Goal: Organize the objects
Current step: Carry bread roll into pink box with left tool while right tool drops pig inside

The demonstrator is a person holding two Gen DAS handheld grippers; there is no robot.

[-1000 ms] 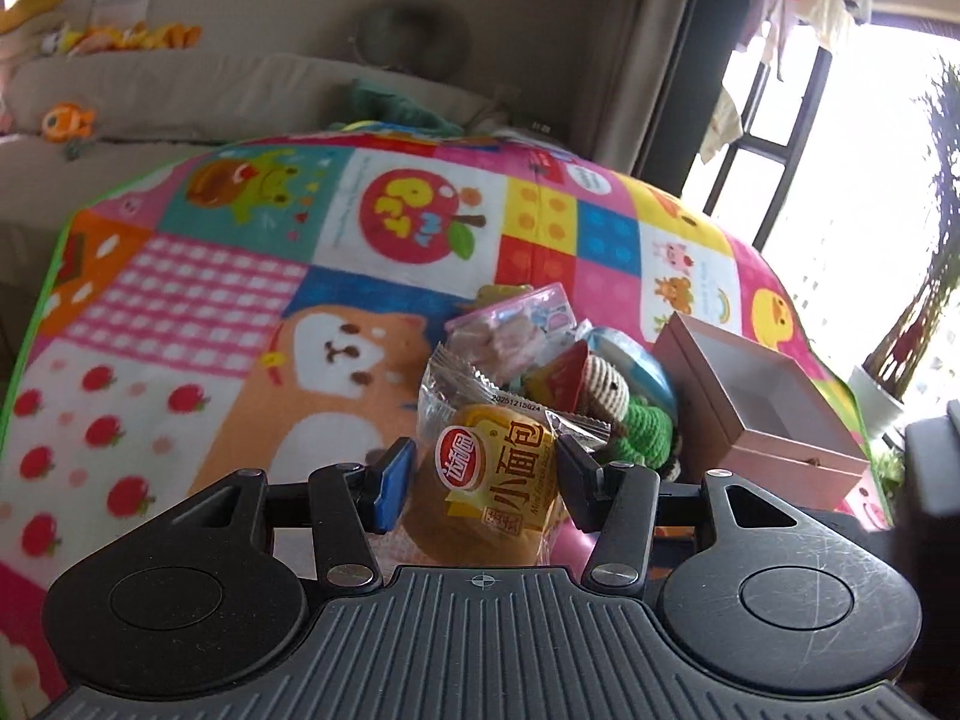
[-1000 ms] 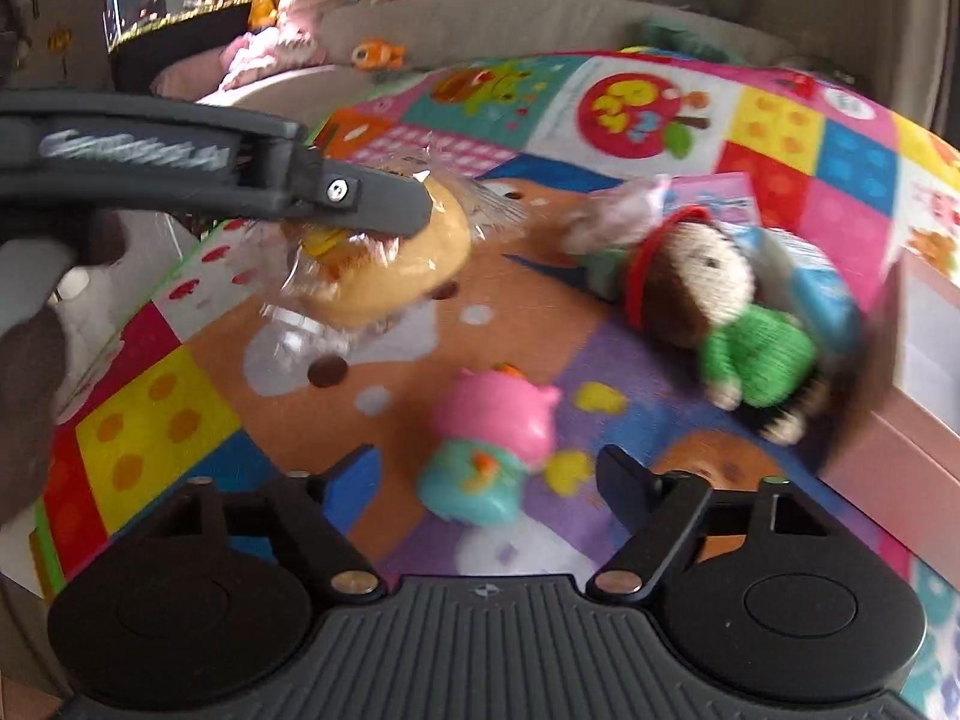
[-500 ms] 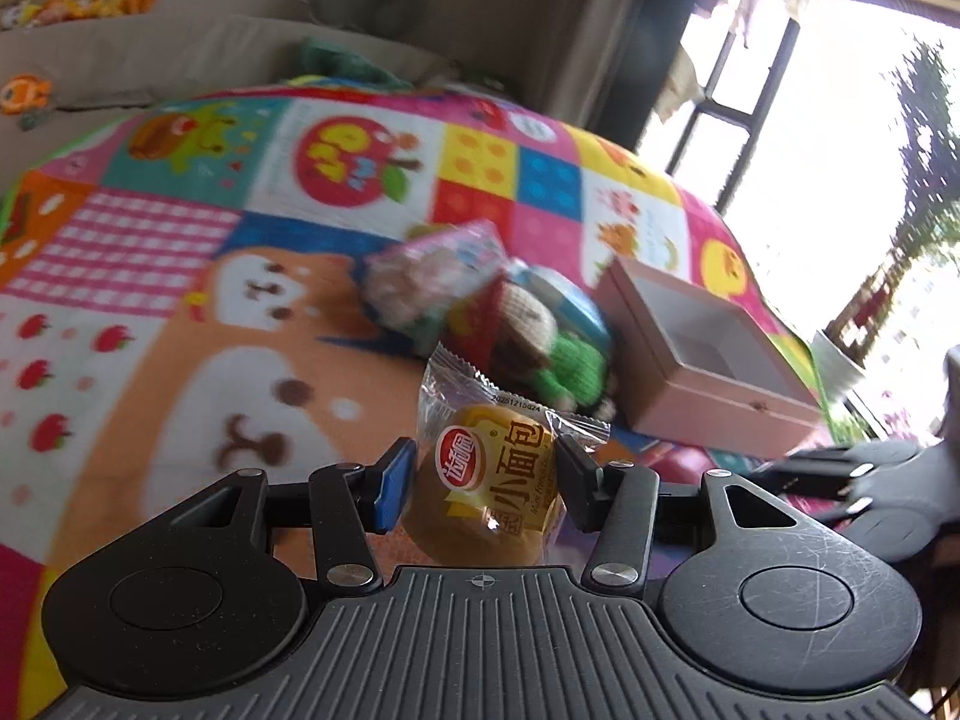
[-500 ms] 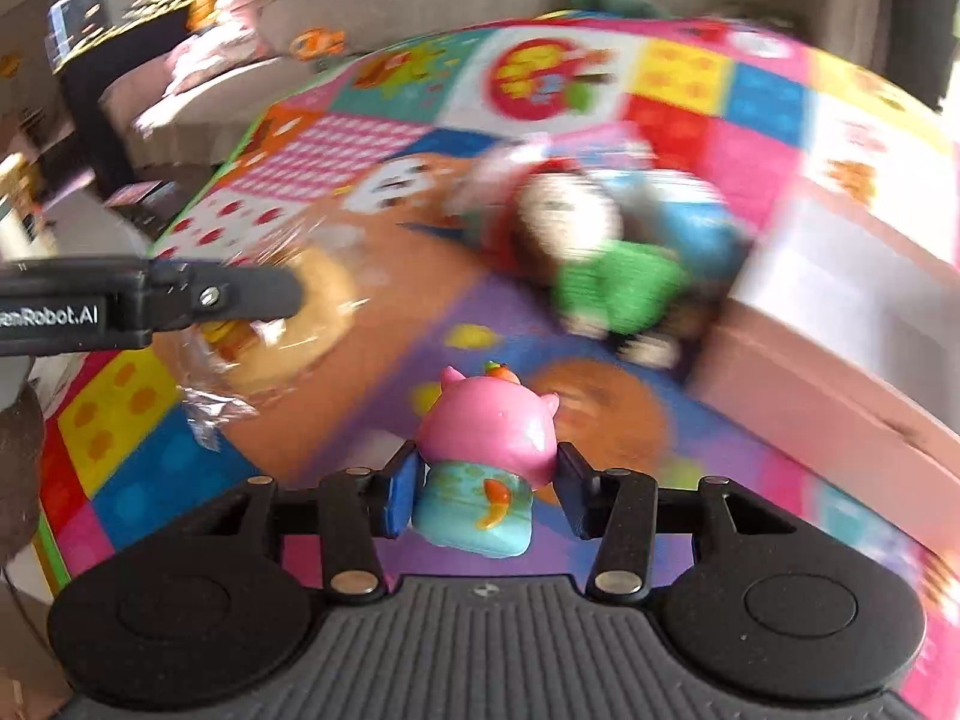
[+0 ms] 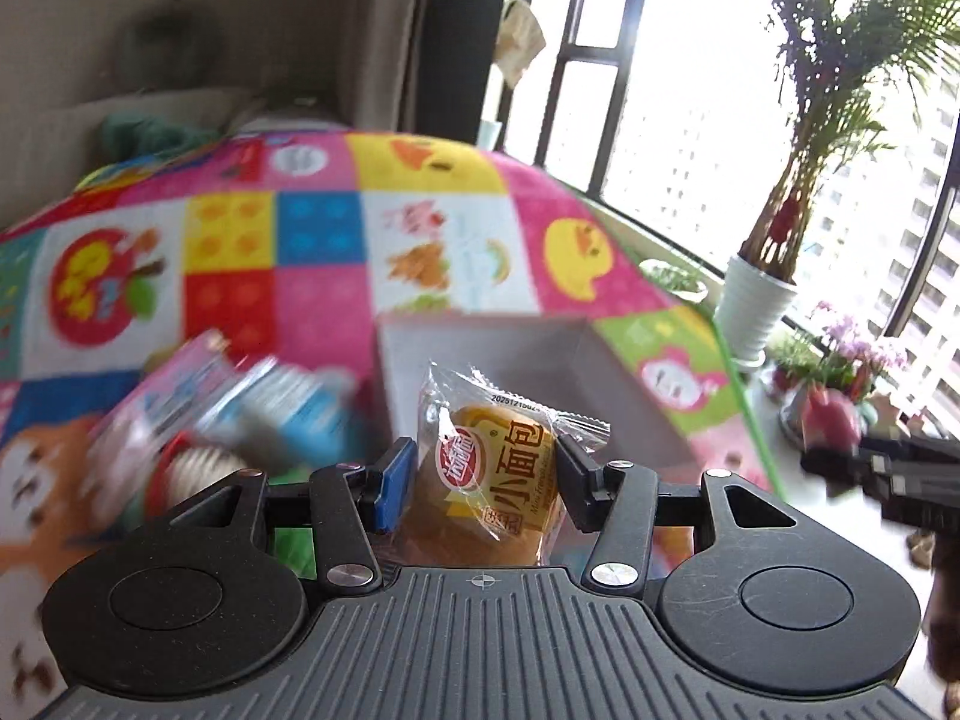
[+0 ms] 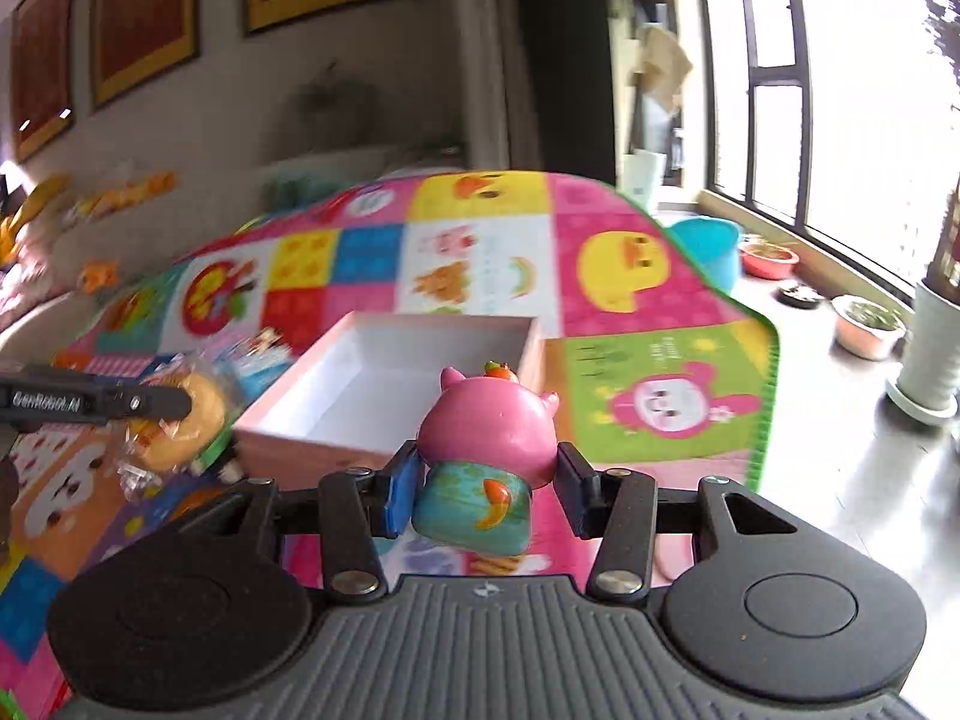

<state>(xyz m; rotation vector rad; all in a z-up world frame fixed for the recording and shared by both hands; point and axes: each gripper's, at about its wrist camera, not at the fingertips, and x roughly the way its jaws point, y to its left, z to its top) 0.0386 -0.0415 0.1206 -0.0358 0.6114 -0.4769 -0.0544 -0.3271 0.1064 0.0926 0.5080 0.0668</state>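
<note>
Left tongs (image 5: 483,474) clamped on a wrapped small bread bun (image 5: 495,480), held in the air just left of the open pink box (image 6: 384,384) on the patchwork play mat (image 6: 630,396). Right tongs (image 6: 483,483) gripping a pink pig figurine (image 6: 486,450), raised at the box's near right corner.

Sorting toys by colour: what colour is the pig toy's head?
Pink, clearest in the right wrist view: pig toy.
</note>
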